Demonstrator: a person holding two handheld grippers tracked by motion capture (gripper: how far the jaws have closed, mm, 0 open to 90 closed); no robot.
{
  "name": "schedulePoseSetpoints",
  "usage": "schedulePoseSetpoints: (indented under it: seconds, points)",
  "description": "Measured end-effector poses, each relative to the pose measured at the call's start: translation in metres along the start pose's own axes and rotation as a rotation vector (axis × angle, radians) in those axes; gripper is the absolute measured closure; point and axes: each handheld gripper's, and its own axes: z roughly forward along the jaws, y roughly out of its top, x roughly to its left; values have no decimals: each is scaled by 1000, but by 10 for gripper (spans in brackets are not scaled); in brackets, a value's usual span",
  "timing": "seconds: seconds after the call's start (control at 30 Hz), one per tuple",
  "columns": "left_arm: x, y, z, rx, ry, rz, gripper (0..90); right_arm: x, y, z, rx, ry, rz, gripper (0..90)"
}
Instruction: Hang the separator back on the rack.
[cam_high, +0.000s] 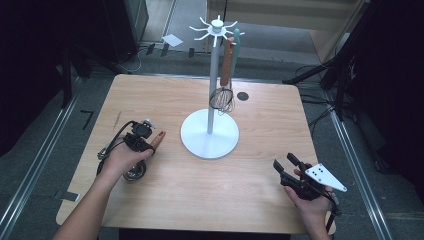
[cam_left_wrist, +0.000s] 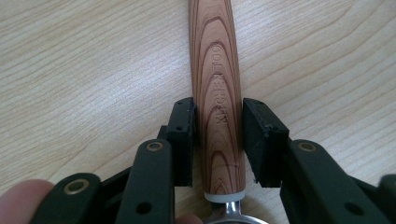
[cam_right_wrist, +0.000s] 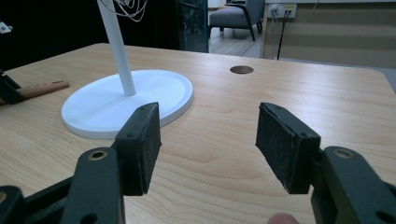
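Note:
A utensil with a striped wooden handle (cam_left_wrist: 217, 70) lies flat on the table, its metal end (cam_left_wrist: 224, 212) toward my left gripper's body. My left gripper (cam_left_wrist: 217, 119) has both black pads against the handle's sides, shut on it. In the high view this gripper (cam_high: 148, 144) sits left of the white stand, with the handle (cam_high: 158, 138) pointing toward the stand and a round metal part (cam_high: 134, 173) under the hand. My right gripper (cam_right_wrist: 208, 144) stands open just above the bare tabletop, near the front right edge (cam_high: 286, 165), with nothing between its pads.
A white rack (cam_high: 214, 75) on a round base (cam_high: 209, 134) stands mid-table. A wooden-handled whisk (cam_high: 223, 97) and a teal-handled utensil (cam_high: 235, 45) hang from its hooks. A cable hole (cam_high: 243, 96) lies behind it. The wooden table (cam_high: 200, 190) ends close to both hands.

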Motion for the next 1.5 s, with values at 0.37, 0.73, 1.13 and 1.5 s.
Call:
schedulePoseSetpoints:
  seconds: [0.37,0.73,1.13,1.5]
  points:
    - [-2,3,0,29,5,22,681,1,0,0,2,2,4,409]
    - [-2,10,1,82,0,21,684,0,0,0,2,-1,0,411]
    - [-5,16,1,139,11,58,691,1,0,0,2,1,2,414]
    - [-4,6,-1,76,2,39,701,2,0,0,4,5,1,416]
